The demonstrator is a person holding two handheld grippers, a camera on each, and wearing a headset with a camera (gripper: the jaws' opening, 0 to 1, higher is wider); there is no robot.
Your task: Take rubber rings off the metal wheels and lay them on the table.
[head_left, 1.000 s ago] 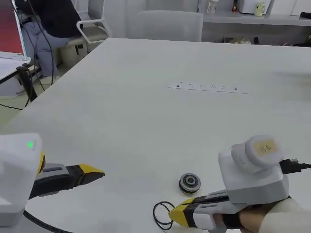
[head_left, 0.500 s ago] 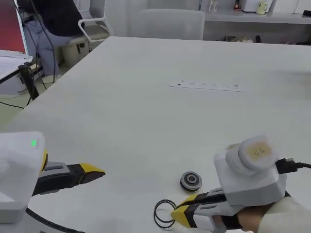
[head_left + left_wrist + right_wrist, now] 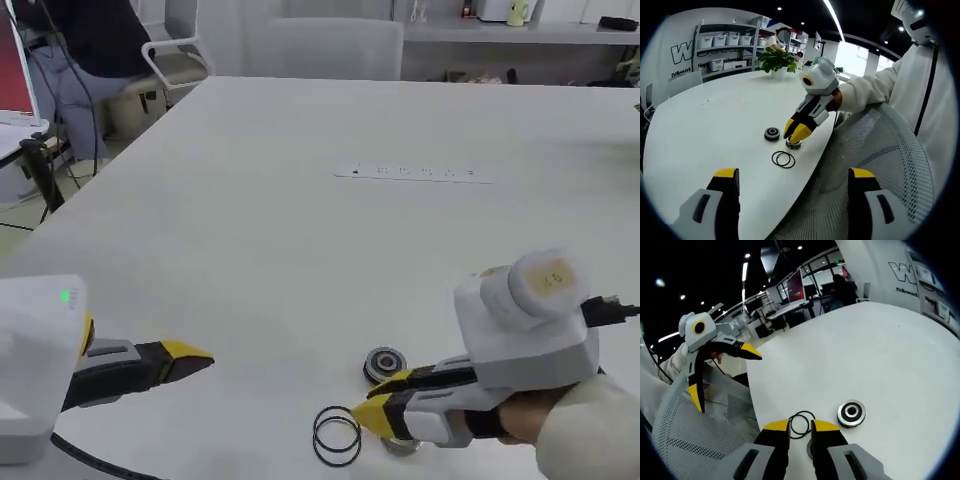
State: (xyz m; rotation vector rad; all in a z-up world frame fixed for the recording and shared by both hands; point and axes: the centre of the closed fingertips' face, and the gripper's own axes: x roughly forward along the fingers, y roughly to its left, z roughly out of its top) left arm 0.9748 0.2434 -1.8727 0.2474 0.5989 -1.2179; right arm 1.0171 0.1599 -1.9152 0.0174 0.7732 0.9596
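Two black rubber rings (image 3: pixel 337 434) lie overlapped on the white table (image 3: pixel 300 230), near its front edge. My right gripper (image 3: pixel 372 412) hovers just right of them, jaws open by a narrow gap with nothing between; in the right gripper view the rings (image 3: pixel 801 423) show past the right gripper (image 3: pixel 801 426). A metal wheel (image 3: pixel 384 363) lies flat beyond the tips. A second wheel (image 3: pixel 400 445) sits partly hidden under the right gripper. My left gripper (image 3: pixel 190 355) is held off to the left, and in its own view the left gripper (image 3: pixel 792 175) is wide open and empty.
A white power strip (image 3: pixel 412 173) lies mid-table. Beyond the far edge stand office chairs (image 3: pixel 330 45) and a seated person (image 3: pixel 80 40). A mesh chair back (image 3: pixel 875 165) is close to the table's near edge.
My right gripper's tips have drawn back to the right, off the rings, which now lie free on the table. The left gripper has stayed where it was.
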